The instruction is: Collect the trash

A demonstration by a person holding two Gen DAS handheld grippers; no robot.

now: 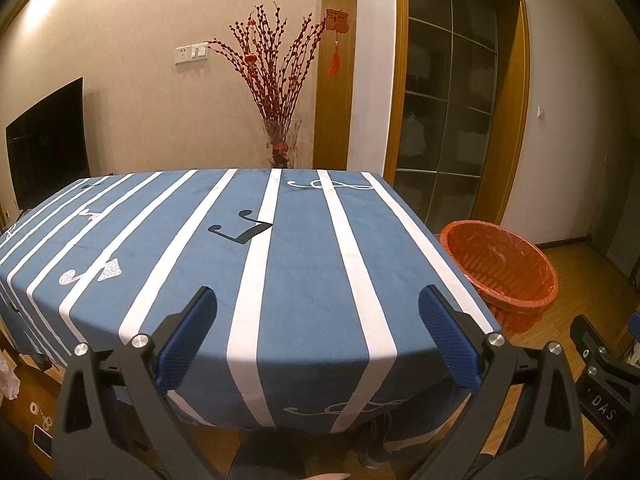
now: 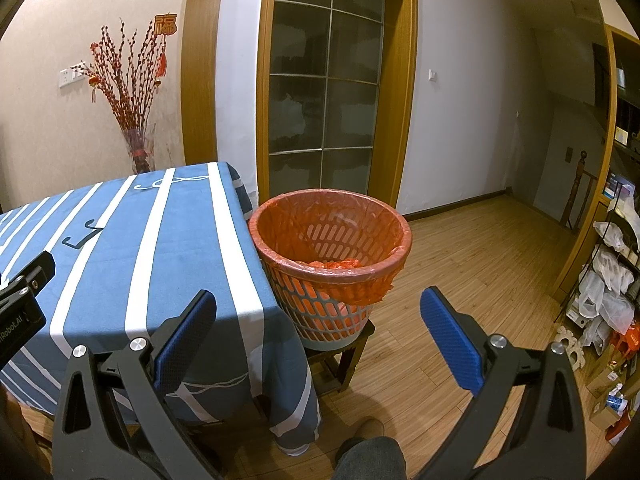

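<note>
Orange-lined bin (image 2: 332, 264) beside table (image 2: 160, 248)

The tabletop (image 1: 304, 280) wears soft, matt cloth. The bin (image 2: 332, 304) is hard plastic with a thin, shiny, crinkly bag (image 2: 304, 216). The floor (image 2: 460, 280) is smooth wood.

The letters "DAS" stand on the black body of the right gripper (image 1: 600, 384) at the edge of the left wrist view. "nRobot.AI", cut off at the frame edge, stands on the left gripper (image 2: 18, 308) in the right wrist view. A red hanging ornament (image 1: 337, 21) bears the character 福.
</note>
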